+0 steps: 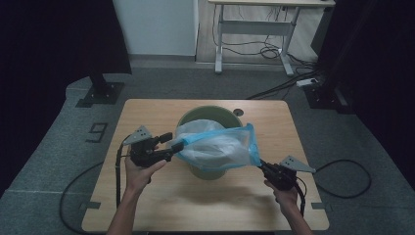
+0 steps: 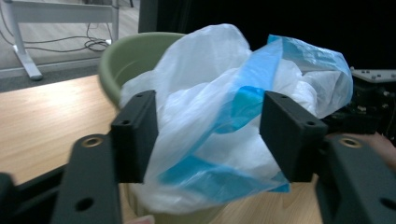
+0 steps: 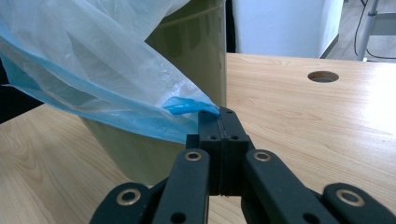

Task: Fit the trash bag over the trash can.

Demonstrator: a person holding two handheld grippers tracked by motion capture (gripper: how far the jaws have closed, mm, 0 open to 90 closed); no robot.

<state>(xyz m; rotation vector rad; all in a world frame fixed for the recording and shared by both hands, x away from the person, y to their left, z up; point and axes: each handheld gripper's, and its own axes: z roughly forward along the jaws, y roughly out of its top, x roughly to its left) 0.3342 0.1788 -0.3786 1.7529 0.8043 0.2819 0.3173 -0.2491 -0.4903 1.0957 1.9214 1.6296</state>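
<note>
A round green bin [image 1: 195, 115] stands in the middle of the wooden table [image 1: 147, 205]. A thin white and blue plastic bag [image 1: 220, 147] is stretched above and across its mouth. My right gripper [image 1: 261, 165] is shut on the bag's blue corner [image 3: 187, 105], close beside the bin's wall [image 3: 196, 51]. My left gripper [image 1: 172, 142] is at the bag's left edge with its jaws wide apart. In the left gripper view the bag [image 2: 219, 70] bulges between the two pads [image 2: 135, 135] over the bin [image 2: 130, 56], and the pads do not press on it.
A round cable hole [image 1: 238, 112] is in the table behind the bin. On the floor beyond are a desk frame [image 1: 254, 29] with loose cables, a black stand base [image 1: 100, 93] at the left and a power strip [image 1: 307, 82] at the right.
</note>
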